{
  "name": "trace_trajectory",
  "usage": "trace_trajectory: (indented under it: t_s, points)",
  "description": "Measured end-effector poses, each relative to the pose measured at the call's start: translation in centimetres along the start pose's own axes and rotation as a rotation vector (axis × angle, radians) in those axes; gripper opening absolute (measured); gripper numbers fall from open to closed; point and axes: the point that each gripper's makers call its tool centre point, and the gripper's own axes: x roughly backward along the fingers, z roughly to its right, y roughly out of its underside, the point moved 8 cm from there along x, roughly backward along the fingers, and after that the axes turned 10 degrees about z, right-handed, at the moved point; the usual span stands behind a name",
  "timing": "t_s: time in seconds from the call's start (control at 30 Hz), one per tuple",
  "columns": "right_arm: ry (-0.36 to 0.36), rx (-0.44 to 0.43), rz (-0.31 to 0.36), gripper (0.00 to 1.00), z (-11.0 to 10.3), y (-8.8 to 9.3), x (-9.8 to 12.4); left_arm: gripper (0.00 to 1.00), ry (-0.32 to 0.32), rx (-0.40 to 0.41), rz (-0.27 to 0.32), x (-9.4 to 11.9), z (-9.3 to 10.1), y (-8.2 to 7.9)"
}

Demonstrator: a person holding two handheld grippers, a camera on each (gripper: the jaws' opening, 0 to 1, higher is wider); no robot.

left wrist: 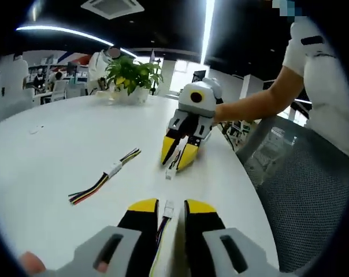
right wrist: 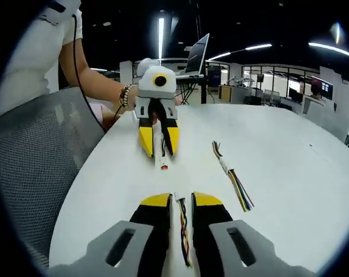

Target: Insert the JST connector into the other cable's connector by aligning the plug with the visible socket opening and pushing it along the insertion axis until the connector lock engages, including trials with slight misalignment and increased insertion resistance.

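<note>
Bright ceiling strips, perhaps slight blur

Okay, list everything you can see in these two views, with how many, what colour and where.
Held cables: two, multicoloured wires with white connectors; one in the left gripper, one in the right gripper.
Spare cable: one, multicoloured, lying loose on the table.
Table: one, white.
Potted plant: one, green, far edge of the table.
Mesh chair: one, grey, beside the table.
Laptop: one, open, background.
Left gripper: yellow-tipped jaws shut on its cable.
Right gripper: yellow-tipped jaws shut on its cable.
Person's arm: white sleeve.
</note>
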Motion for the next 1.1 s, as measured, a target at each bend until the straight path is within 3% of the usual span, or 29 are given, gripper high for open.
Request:
trace_trajectory:
  t_s: [0.1,0.2,0.3,0.43,0.6,0.93,1.1]
  points:
    - [0.000,0.001,0.004,0.10,0.2,0.3,-0.1,0.10,-0.007,-0.003,0.002,0.1,-0.3,0.1]
    - [-0.003,0.002,0.002,0.08,0.2,0.5,-0.2,0.09,-0.014,-0.021,-0.043,0.0,-0.3,0.6]
    - [-0.008,-0.003,-0.003,0.08,0.2,0.7,-0.2,0.08,-0.007,-0.033,-0.052,-0.1,-0.1,0.8]
    - [-0.008,-0.001,-0.006,0.07,0.2,0.8,-0.3,0.01,-0.003,-0.061,-0.053,-0.3,-0.1,0.8]
    - [-0.008,0.010,-0.001,0.05,0.1,0.8,-0.5,0.00,0.002,-0.119,-0.071,-0.6,0.5,0.9]
    - [0.002,-0.025,-0.014,0.03,-0.1,0.6,-0.6,0.00,0.018,-0.123,-0.078,-1.2,0.9,0.8]
    - [0.018,-0.051,0.002,0.02,0.1,-0.2,-0.3,0.00,0.018,-0.139,-0.110,-1.1,0.9,0.5]
